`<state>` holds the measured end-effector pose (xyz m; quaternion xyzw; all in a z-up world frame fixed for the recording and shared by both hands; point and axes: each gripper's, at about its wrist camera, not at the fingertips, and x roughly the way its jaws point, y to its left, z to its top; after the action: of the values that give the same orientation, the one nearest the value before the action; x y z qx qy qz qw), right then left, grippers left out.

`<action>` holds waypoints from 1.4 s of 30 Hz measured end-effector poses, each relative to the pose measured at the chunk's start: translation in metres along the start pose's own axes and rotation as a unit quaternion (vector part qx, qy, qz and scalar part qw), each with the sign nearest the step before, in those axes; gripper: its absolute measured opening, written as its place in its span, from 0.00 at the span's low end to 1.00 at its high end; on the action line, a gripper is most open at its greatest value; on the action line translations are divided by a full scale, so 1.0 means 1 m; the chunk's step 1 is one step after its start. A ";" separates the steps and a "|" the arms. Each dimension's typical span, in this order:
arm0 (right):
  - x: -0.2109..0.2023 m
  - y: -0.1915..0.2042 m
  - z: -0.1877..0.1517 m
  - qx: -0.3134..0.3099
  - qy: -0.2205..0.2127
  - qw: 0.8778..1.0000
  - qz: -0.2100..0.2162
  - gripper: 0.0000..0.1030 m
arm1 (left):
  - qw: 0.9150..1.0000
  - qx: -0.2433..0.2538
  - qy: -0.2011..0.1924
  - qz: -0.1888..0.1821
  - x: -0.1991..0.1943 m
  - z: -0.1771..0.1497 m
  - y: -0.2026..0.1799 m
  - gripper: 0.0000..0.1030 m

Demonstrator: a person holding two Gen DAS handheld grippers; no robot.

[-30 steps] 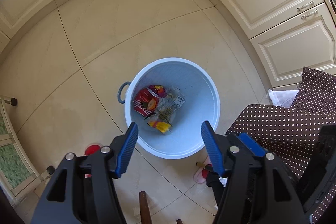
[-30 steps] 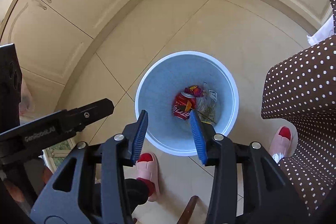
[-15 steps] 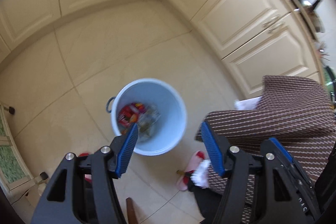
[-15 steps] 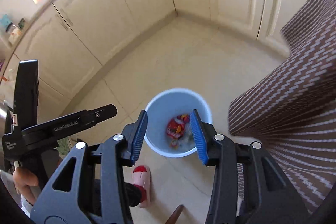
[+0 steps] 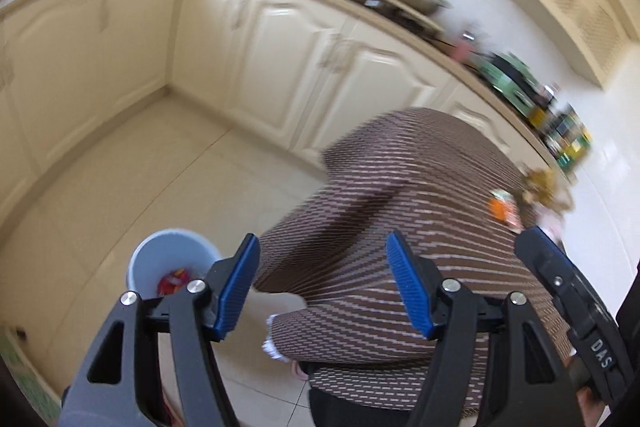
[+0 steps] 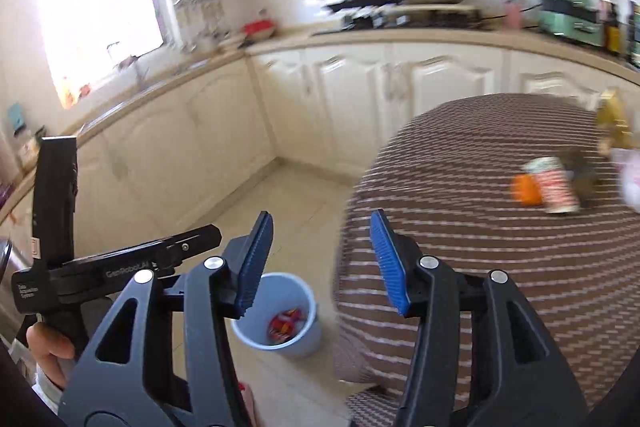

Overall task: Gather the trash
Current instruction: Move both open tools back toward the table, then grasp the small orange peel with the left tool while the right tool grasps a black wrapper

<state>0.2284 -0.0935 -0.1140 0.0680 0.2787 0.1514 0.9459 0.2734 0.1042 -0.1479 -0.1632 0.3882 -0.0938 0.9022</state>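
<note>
Two hand-held grippers show, each with blue ribbed pads and nothing between them. The left gripper [image 5: 320, 281] has its jaws spread wide and widening, framing only the brown patterned tablecloth [image 5: 420, 195] beyond them. The right gripper [image 6: 322, 263] is also parting its jaws, empty, aimed across the near edge of the same cloth-covered table. At the lower left of the right wrist view, the person's left hand [image 6: 46, 351] grips the black handle of the other tool.

Below and left of the right gripper's pads stands a pale blue trash bucket [image 6: 276, 323] on the tiled floor [image 6: 288, 203], close beside the table's hanging cloth; red wrappers [image 6: 285, 322] lie in its bottom. More trash sits on the tabletop, well apart from both grippers: a red-and-white can lying on its side [image 6: 554, 189] with an orange piece [image 6: 526, 189] touching its left end, and a gold wrapper [image 6: 612, 121] farther back near the table's far edge. Motion blur softens these. Cream cabinets [image 6: 360, 99] line the walls behind, their counter crowded with pots and bottles.
</note>
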 end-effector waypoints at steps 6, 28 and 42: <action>-0.048 -0.070 0.006 0.035 -0.032 0.997 -0.054 0.51 | 0.995 0.093 0.006 -0.033 0.010 0.001 -0.103 0.63; -0.015 -0.241 0.009 0.114 0.070 0.980 -0.150 0.52 | 0.971 0.213 0.108 0.011 0.173 0.005 -0.253 0.63; 0.030 -0.241 0.029 0.106 0.113 0.978 -0.140 0.54 | 0.979 0.181 0.084 -0.032 0.170 0.020 -0.235 0.19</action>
<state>0.3282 -0.3129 -0.1570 0.1104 0.4045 -0.0058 0.9078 0.3937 -0.1604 -0.1626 -0.0013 0.4338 -0.2042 0.8776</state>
